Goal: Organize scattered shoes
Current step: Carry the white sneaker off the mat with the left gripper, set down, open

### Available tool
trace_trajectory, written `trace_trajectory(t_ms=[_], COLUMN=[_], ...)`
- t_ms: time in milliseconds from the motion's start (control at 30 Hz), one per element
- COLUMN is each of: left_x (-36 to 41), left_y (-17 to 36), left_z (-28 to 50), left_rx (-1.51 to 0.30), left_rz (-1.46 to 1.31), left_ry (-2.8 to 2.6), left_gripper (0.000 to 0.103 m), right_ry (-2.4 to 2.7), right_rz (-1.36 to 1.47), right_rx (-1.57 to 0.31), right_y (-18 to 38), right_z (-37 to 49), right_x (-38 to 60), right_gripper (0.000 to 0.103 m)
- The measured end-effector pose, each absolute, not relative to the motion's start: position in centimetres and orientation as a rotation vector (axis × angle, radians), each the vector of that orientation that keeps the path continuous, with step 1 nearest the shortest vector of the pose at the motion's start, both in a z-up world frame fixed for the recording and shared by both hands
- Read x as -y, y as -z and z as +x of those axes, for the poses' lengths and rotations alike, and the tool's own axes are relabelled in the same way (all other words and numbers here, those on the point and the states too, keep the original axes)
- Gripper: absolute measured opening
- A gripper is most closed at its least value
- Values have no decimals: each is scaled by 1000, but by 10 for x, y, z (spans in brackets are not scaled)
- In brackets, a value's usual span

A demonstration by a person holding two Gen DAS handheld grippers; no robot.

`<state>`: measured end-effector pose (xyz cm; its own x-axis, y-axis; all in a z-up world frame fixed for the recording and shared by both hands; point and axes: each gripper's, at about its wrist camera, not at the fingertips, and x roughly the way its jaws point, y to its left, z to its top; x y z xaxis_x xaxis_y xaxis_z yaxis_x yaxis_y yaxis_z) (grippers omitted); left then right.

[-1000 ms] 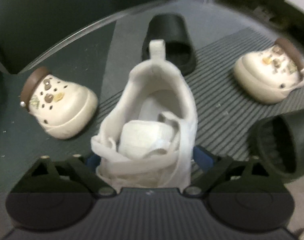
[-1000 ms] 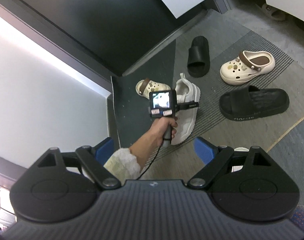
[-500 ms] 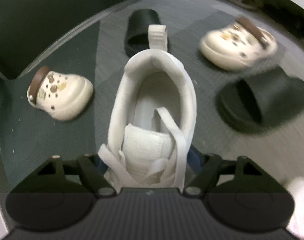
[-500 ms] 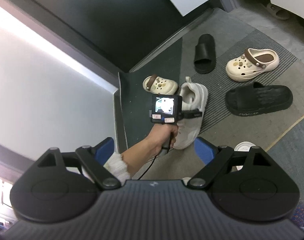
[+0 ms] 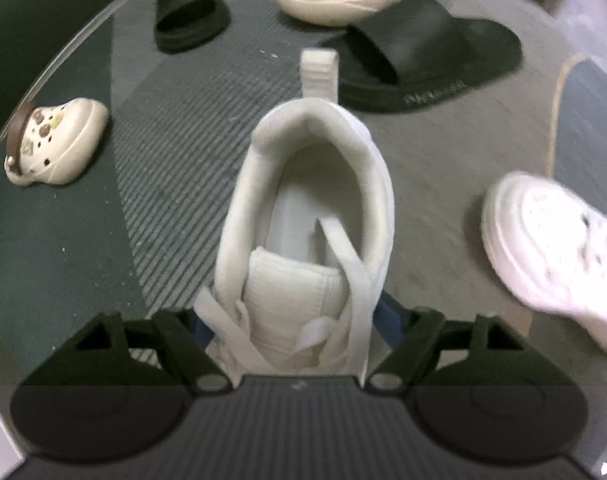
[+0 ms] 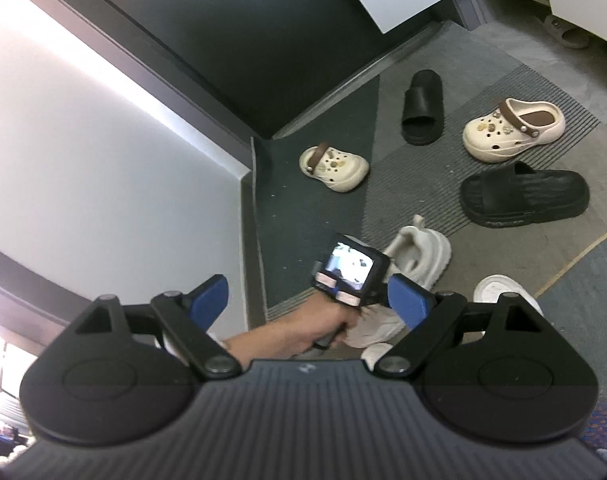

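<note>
- The left gripper (image 5: pixel 295 320) has the off-white fabric sneaker (image 5: pixel 303 240) between its jaws at the laced front; the jaws are opening, yet the shoe's sides look to be against the blue pads, so the grasp holds.
- That sneaker points its heel away from the camera, with a padded collar, a ribbed pull loop at the heel, a thick quilted tongue and loose flat laces draped across the opening.
- In the right wrist view a person's hand (image 6: pixel 323 330) grips the left tool's handle, and the sneaker sits low over the grey floor near the corner of the ribbed grey doormat (image 6: pixel 423 184).
- The right gripper (image 6: pixel 307 300) stands released, its blue pads wide apart with nothing between them.
- A second white sneaker (image 5: pixel 559 248) lies just beside, off the mat's near edge.
- On the mat, a chunky black rubber slide (image 6: pixel 525 194) lies near its right edge, and a cream clog with a brown strap and charms (image 6: pixel 513 128) sits beyond it.
- A second black slide (image 6: pixel 422 108) rests at the mat's far edge.
- The matching cream clog (image 6: pixel 333 164) sits on the dark green strip (image 6: pixel 287 216) along the mat's left edge.
</note>
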<state>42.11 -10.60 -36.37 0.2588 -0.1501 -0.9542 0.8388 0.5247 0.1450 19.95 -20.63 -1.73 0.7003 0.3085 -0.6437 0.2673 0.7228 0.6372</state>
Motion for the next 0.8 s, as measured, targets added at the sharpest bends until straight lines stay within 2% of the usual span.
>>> trace_trajectory(t_ms=[167, 300, 700, 800], left_x=[108, 100, 48, 42], left_y=[368, 351, 224, 198], left_z=[419, 407, 322, 304], left_rx=[-1102, -1107, -1130, -1090], left_rz=[734, 693, 433, 451], left_ry=[708, 664, 628, 621], left_gripper=[88, 94, 100, 101], right_ry=[-14, -25, -94, -85], right_rz=[761, 739, 762, 783], right_rx=[-851, -847, -820, -818], right_y=[22, 18, 11, 12], right_z=[200, 194, 168, 163], right_x=[200, 202, 209, 213], right_gripper=[89, 89, 89, 89])
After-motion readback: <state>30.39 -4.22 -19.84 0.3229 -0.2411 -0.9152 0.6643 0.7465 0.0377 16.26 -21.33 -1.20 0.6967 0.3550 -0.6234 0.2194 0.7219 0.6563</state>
